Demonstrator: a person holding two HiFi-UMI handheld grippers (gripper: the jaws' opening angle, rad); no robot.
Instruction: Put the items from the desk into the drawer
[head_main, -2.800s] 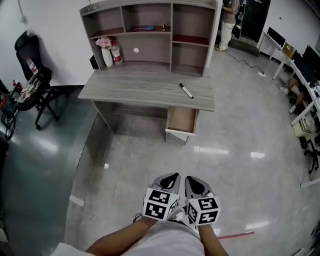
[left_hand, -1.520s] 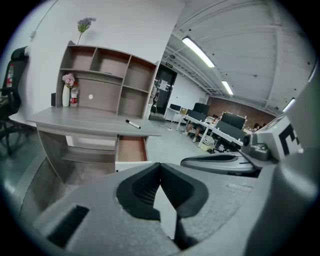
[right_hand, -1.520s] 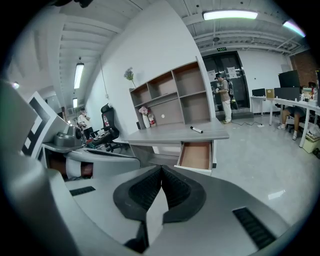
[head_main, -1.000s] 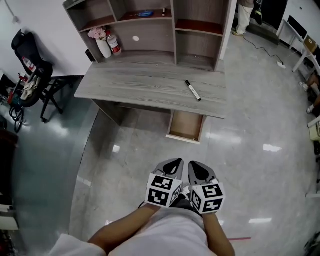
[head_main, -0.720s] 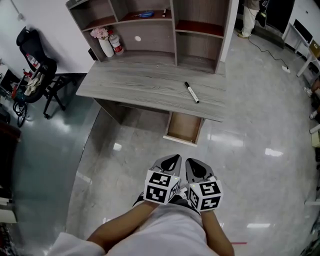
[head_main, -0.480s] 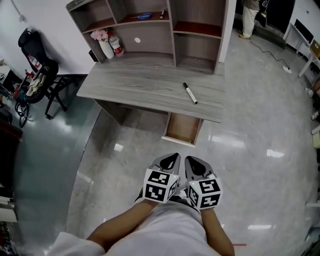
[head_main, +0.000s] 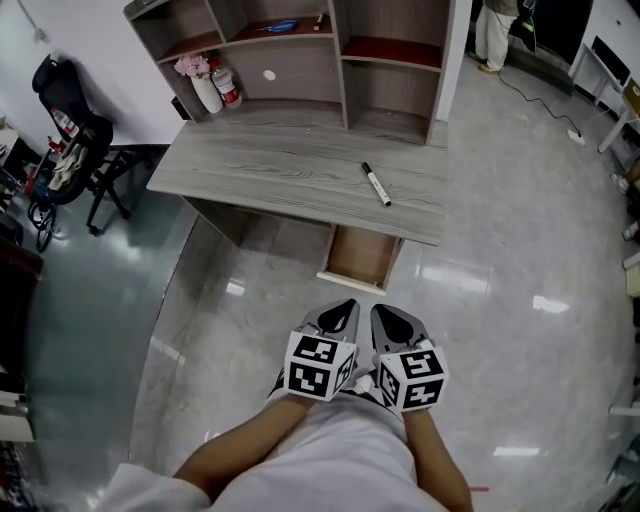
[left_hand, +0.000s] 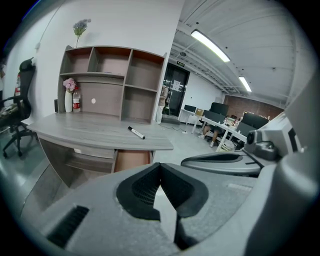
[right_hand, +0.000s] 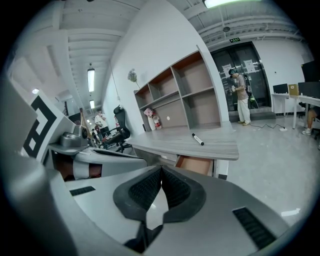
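Vase and bottle: a white vase of pink flowers (head_main: 207, 88) and a red-labelled bottle (head_main: 228, 86) stand side by side at the back left corner of the desk (head_main: 250, 165), under the shelf unit; if they count as items, both are upright and could topple when pinched high

Left gripper: the left gripper (head_main: 342, 312) hangs low over the floor, well short of the desk's front edge; its pads are pressed together with nothing between them

Drawer: the drawer (head_main: 361, 260) is pulled out below the desk's right end, and its inside looks bare; walking in close, a knee or gripper could nudge it shut

Marker: the marker (head_main: 375, 185) lies slantwise on the desk's right part, near the front edge and roughly above the drawer

Right gripper: the right gripper (head_main: 390, 320) sits just beside the left one, pads likewise clenched on nothing

Risk, reach: both jaws must spread before reaching the marker, or closed tips will only push it

Risk, roll: the marker is round and thin, so a glancing touch could roll it off the front edge, past the drawer, onto the floor

Risk, drop: released from too high, it may bounce off the drawer's rim
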